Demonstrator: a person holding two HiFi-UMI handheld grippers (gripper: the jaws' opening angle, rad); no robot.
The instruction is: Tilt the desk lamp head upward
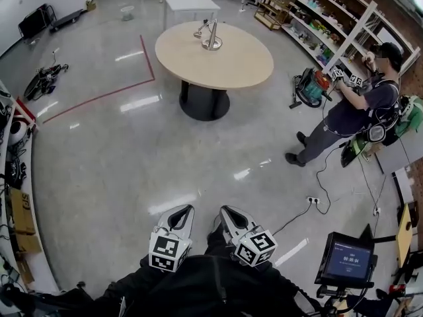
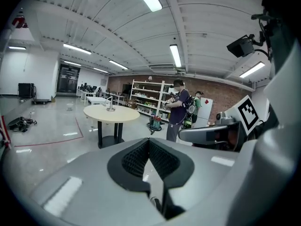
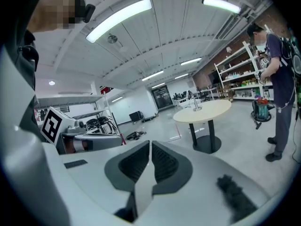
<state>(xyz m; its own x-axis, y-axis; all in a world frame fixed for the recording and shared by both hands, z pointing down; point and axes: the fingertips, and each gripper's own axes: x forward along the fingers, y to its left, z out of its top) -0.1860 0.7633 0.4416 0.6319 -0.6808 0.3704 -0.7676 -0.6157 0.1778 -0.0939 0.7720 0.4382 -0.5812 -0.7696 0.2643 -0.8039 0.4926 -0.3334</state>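
Observation:
A silver desk lamp [image 1: 209, 34] stands on a round beige table [image 1: 231, 68] far ahead across the floor; it also shows small on that table in the left gripper view as the lamp [image 2: 111, 104] and in the right gripper view as the lamp [image 3: 195, 102]. My left gripper [image 1: 186, 210] and right gripper [image 1: 225, 211] are held side by side close to my body, well short of the table. Both have their jaws together with nothing between them.
A person [image 1: 353, 107] stands at the right beside shelving [image 1: 334, 28], near a green vacuum [image 1: 309, 86]. A power strip [image 1: 312, 201] and cable lie on the floor at right. A screen on a stand [image 1: 348, 259] is at lower right. Red tape [image 1: 106, 94] marks the floor.

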